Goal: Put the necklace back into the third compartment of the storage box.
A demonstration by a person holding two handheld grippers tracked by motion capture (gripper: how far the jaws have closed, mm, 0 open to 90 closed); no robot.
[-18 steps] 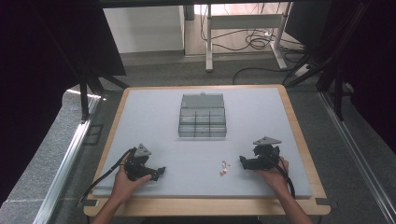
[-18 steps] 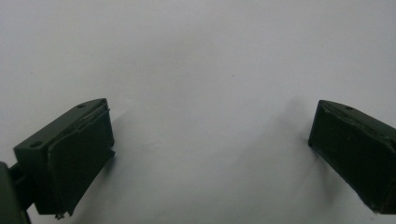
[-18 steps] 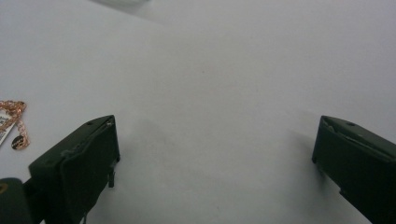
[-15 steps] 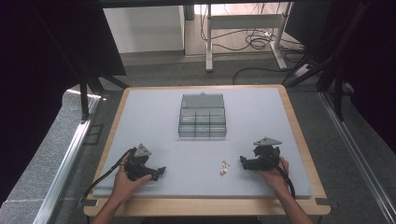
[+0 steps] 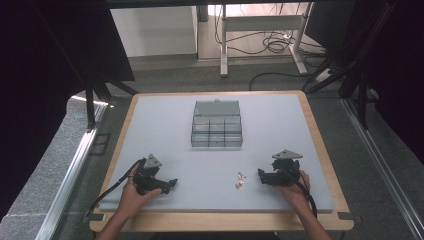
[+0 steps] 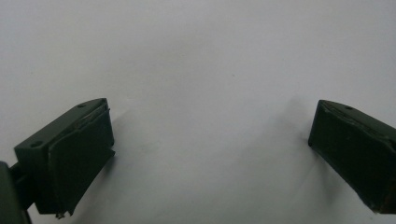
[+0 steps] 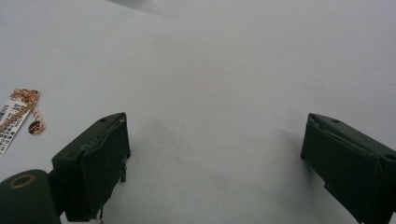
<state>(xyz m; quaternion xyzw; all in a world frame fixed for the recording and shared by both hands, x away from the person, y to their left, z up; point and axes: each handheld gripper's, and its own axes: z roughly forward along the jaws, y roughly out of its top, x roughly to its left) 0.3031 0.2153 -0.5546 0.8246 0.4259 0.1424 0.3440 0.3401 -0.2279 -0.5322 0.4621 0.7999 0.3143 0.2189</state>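
Right gripper view showed a chain [image 7: 29,109] with tag [image 7: 10,122] at nine o'clock of the wide-open, empty right gripper [image 7: 215,163]. High view placed the chain [image 5: 241,179] between both grippers, six o'clock of the box [image 5: 217,125]; the left gripper [image 6: 210,158] gaped empty too.

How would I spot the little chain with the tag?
Find the grey mat and its clear compartment box. The rose-gold chain lies nearer the person, just left of the right gripper, apart from it. It alone carries a white printed tag.
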